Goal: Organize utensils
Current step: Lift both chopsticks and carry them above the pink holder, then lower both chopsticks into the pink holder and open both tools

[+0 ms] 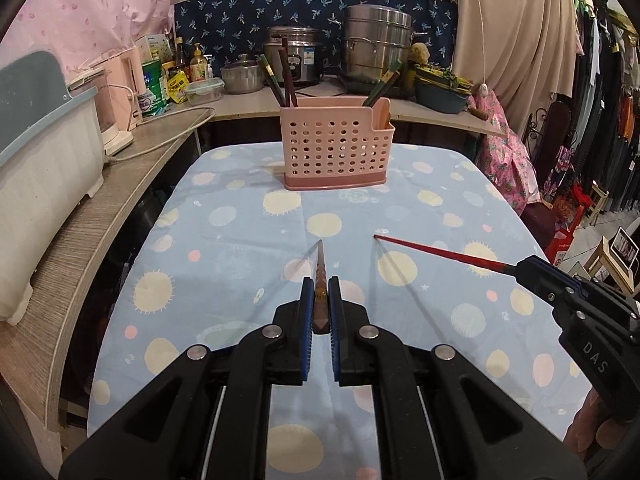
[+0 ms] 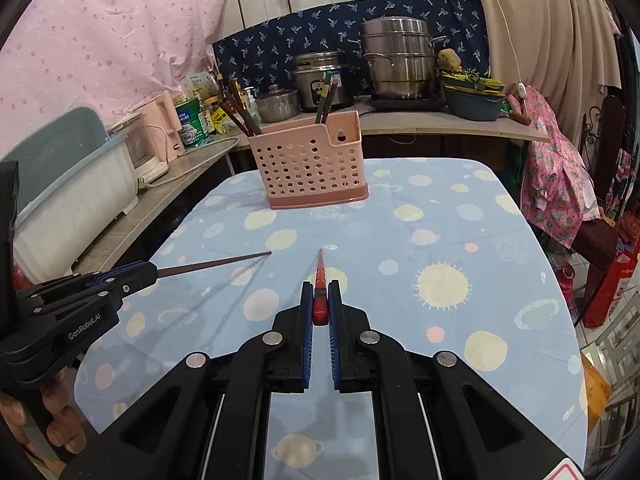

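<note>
Both chopsticks are gripped by the thick end, tips aimed at the pink caddy (image 1: 337,148) on the bench (image 1: 240,216): left hand-held gripper (image 1: 321,300) pinching the brown chopstick (image 1: 320,276), right hand-held gripper (image 2: 320,300) pinching the red chopstick (image 2: 320,276).

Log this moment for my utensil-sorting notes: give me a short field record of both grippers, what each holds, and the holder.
left gripper: shut on brown chopstick, tip pointing toward the holder
right gripper: shut on red chopstick, tip pointing forward
holder: pink, perforated, upright at the table's far end
holder contents: several dark chopsticks, in both compartments
table: covered by blue cloth with pale sun shapes
</note>
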Demonstrator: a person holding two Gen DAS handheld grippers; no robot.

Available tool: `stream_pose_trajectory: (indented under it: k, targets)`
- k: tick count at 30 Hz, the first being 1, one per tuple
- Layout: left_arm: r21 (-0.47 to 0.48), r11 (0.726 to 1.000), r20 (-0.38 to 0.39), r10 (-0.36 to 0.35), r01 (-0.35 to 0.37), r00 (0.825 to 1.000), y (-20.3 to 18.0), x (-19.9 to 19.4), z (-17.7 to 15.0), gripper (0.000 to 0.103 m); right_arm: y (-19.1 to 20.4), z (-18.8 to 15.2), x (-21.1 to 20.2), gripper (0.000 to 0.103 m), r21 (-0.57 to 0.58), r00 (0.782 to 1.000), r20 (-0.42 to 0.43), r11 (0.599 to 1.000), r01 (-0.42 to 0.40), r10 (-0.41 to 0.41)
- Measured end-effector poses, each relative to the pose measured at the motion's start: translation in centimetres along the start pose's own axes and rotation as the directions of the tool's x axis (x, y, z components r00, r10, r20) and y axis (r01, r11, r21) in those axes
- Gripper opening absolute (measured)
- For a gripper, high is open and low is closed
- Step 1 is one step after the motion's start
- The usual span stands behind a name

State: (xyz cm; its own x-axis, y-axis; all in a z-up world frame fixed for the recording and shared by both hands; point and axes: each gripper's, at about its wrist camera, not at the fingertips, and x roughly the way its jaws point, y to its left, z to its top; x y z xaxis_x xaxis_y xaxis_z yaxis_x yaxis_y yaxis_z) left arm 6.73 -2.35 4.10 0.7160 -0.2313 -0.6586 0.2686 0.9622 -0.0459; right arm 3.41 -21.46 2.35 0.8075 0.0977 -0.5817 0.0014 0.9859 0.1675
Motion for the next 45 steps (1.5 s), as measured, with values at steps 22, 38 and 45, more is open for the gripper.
stream_pose_trajectory:
  k: [22,38,45]
  targets:
    - [-0.012,1.0,0.135,-0.007,0.009,0.991,0.5,-2.0,5.8,0.007,0.1,5.9,-1.1,0.007,0.007,0.992,0.125,1.0,-0.014,0.013]
    - [-0.016,0.999,0.181,-0.038,0.042,0.983,0.4,-2.0,8.7,0.007,-0.1,8.5,-1.4,0.007,0.018,0.983,0.178,0.999,-0.041,0.037]
    - [-0.036,0.998,0.256,-0.045,0.056,0.966,1.6,-2.4,12.8,0.007,-0.1,12.7,-1.6,0.007,0.011,0.963,0.265,0.999,-0.053,0.049]
